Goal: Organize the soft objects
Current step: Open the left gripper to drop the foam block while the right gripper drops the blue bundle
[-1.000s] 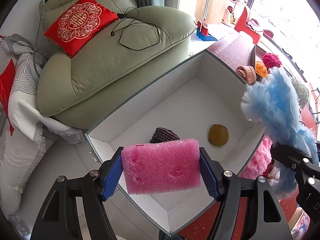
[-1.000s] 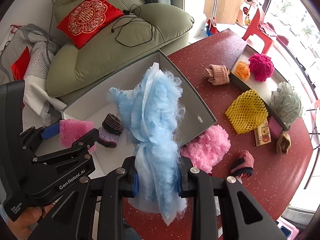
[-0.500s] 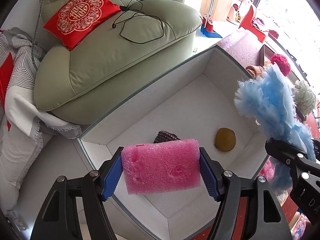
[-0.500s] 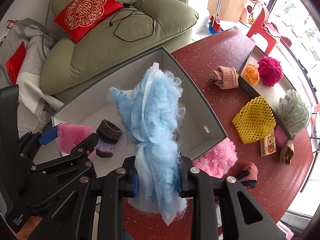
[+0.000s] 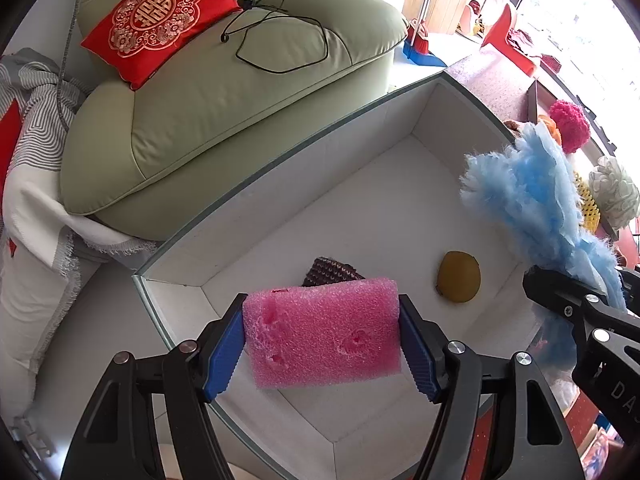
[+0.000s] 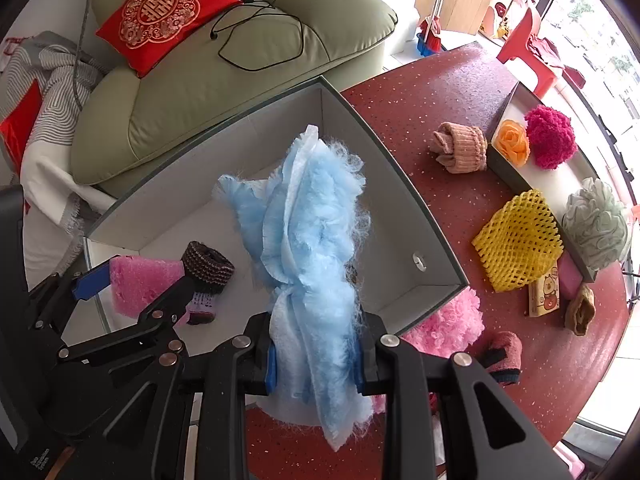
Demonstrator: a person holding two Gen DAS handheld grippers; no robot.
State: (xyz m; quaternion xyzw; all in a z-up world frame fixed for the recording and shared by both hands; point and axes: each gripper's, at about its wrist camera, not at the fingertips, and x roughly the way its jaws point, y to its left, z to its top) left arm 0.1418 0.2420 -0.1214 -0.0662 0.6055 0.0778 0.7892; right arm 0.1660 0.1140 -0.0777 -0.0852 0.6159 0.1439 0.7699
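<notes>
My left gripper (image 5: 322, 342) is shut on a pink foam block (image 5: 320, 332) and holds it above the near left corner of the white box (image 5: 280, 164). The block also shows in the right wrist view (image 6: 140, 280). My right gripper (image 6: 316, 360) is shut on a fluffy blue cloth (image 6: 308, 232), held above the box's near right side; it also shows in the left wrist view (image 5: 532, 200). Inside the box lie a brown knitted sock (image 6: 206, 270) and a yellow-brown round object (image 5: 458, 282).
On the red table (image 6: 440, 92) lie a tan sock roll (image 6: 460, 148), yellow foam net (image 6: 516, 240), pink fluffy cloth (image 6: 444, 320), a red-brown roll (image 6: 500, 352). A tray (image 6: 508, 104) holds an orange rose, magenta pompom, green mesh ball. A green sofa (image 5: 224, 92) stands behind the box.
Both grippers, still holding their loads, have moved forward and a little left over the box; the box interior now fills more of both views.
</notes>
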